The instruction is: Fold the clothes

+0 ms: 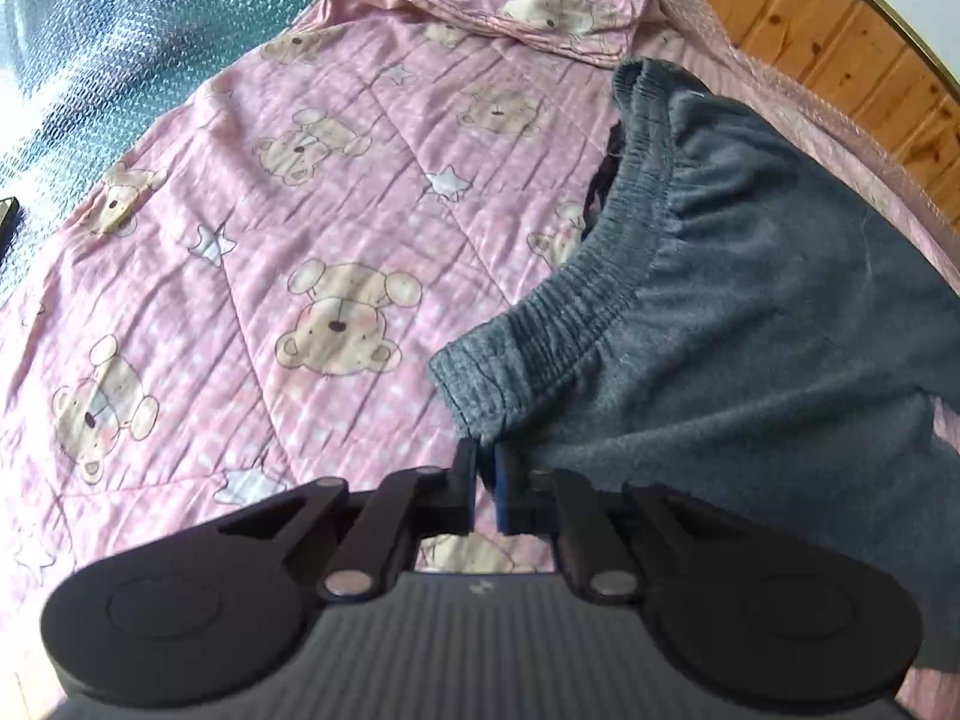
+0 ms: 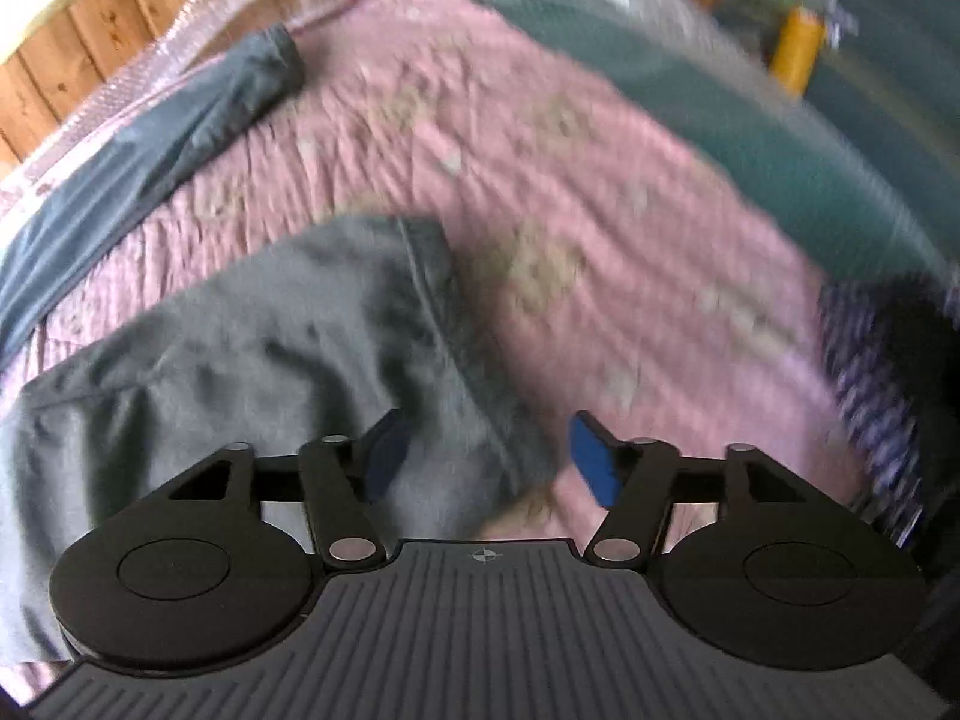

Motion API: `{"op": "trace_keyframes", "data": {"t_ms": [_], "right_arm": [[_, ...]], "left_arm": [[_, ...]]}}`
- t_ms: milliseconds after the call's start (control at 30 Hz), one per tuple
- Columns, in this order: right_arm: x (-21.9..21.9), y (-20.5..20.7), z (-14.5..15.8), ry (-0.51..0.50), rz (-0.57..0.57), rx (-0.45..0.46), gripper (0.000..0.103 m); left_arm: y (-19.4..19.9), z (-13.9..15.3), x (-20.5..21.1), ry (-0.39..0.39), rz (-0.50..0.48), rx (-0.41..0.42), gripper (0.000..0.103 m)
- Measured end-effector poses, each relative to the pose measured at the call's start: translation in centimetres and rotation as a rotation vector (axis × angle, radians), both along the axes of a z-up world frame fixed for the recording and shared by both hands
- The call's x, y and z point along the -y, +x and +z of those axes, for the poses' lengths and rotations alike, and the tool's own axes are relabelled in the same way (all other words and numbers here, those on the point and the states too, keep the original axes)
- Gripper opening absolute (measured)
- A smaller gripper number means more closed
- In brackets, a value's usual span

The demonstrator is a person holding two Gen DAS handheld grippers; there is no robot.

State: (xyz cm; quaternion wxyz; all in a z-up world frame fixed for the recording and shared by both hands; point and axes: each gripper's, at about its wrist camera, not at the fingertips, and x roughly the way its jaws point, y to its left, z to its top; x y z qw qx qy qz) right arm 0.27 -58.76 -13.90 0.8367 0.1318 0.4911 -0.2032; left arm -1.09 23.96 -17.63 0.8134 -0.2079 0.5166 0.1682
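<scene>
Fleece-like grey trousers (image 1: 750,300) are sagging limply ahead and right of the left gripper (image 1: 486,480), which is pinching their waistband corner (image 1: 462,396), while the right gripper (image 2: 489,456) is hovering spread over what is probably a leg hem (image 2: 420,276), blurred.

Two wrist cameras look down along their fingers, close above a pink blanket (image 1: 270,240); both views share the grey trousers (image 2: 252,360).
</scene>
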Motion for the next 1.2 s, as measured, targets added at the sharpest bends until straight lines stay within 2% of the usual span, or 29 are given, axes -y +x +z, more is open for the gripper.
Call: {"op": "trace_keyframes", "data": {"t_ms": [133,233,333,367,400,433,467,533,600,667,733,767,800,867,933,1000,1067,1100,1200], "right_arm": [[0.8,3.3,0.7,-0.050,0.046,0.037,0.083],[1.1,6.5,-0.1,-0.055,0.095,0.031,0.084],[1.2,9.7,-2.6,-0.046,0.144,-0.012,0.084],[1.2,10.4,-3.3,-0.036,0.162,-0.032,0.079],[1.2,11.0,-3.9,-0.016,0.190,-0.053,0.067],[1.1,11.5,-4.4,-0.001,0.224,-0.072,0.030],[0.9,11.9,-4.4,-0.004,0.267,-0.079,0.020],[0.9,12.4,-3.7,-0.065,0.331,-0.069,0.008],[1.3,13.1,-3.1,-0.130,0.373,-0.062,0.008],[2.4,14.0,-2.9,-0.191,0.365,-0.060,0.008],[3.3,14.8,-3.2,-0.191,0.356,-0.058,0.009],[3.6,15.1,-3.5,-0.176,0.351,-0.057,0.016],[4.1,14.9,-3.3,-0.154,0.332,-0.037,0.023],[5.2,12.1,-1.4,-0.088,0.238,0.071,0.051],[6.4,9.3,0.5,-0.022,0.144,0.179,0.072],[8.2,5.0,1.7,0.101,-0.010,0.260,0.073],[9.5,1.0,0.9,0.252,-0.133,0.269,0.073],[9.6,-0.6,0.0,0.302,-0.172,0.258,0.073],[8.8,-2.7,-2.7,0.356,-0.206,0.215,0.071]], "left_arm": [[0.2,-0.1,0.6,0.023,0.035,-0.008,0.015],[0.5,0.0,1.9,0.066,0.051,-0.022,0.015],[0.6,0.6,2.9,0.093,0.083,-0.036,0.014],[0.6,0.8,3.2,0.100,0.094,-0.040,0.013],[0.7,1.0,3.5,0.108,0.106,-0.045,0.013],[0.7,1.3,3.7,0.116,0.115,-0.045,0.013],[0.8,1.6,3.9,0.126,0.126,-0.044,0.013],[0.9,2.3,4.2,0.142,0.151,-0.040,0.013],[0.8,2.8,4.4,0.138,0.173,-0.036,0.014],[0.9,2.6,4.8,0.146,0.172,-0.049,0.016],[1.1,2.3,5.2,0.156,0.166,-0.067,0.017],[1.1,2.1,5.4,0.162,0.163,-0.075,0.018],[1.2,2.0,5.7,0.167,0.160,-0.084,0.019],[1.1,1.8,6.0,0.175,0.159,-0.087,0.019],[0.6,1.8,5.8,0.165,0.177,-0.060,0.021],[0.4,1.4,5.6,0.135,0.198,-0.031,0.033],[0.1,0.9,5.4,0.101,0.219,-0.001,0.045],[0.0,0.7,5.3,0.083,0.230,0.013,0.048],[0.0,-0.1,5.1,0.033,0.252,0.051,0.050]]}}
